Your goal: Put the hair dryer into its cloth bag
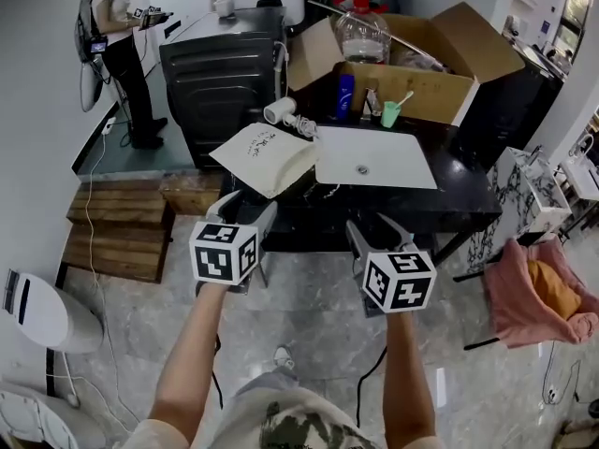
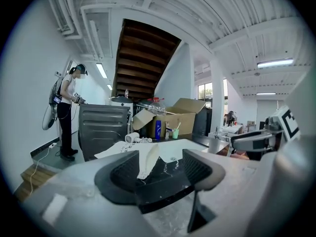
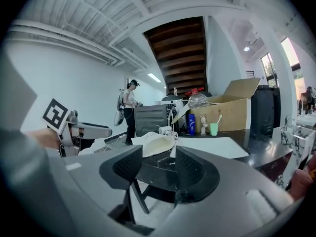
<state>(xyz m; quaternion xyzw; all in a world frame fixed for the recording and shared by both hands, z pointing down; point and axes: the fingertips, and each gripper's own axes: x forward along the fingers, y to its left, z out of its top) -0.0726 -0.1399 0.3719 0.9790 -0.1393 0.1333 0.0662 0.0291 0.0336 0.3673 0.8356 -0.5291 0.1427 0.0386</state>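
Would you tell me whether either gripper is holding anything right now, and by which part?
Nothing is held. The left gripper and right gripper have their jaws apart and empty; the cloth bag and hair dryer lie untouched on the table.

Head view: from above, facing steeply down, set back from glossy black tabletop [image 1: 468,204]. Both gripper views: low, near-level, facing that tabletop, sharing cream cloth bag [image 1: 267,157].
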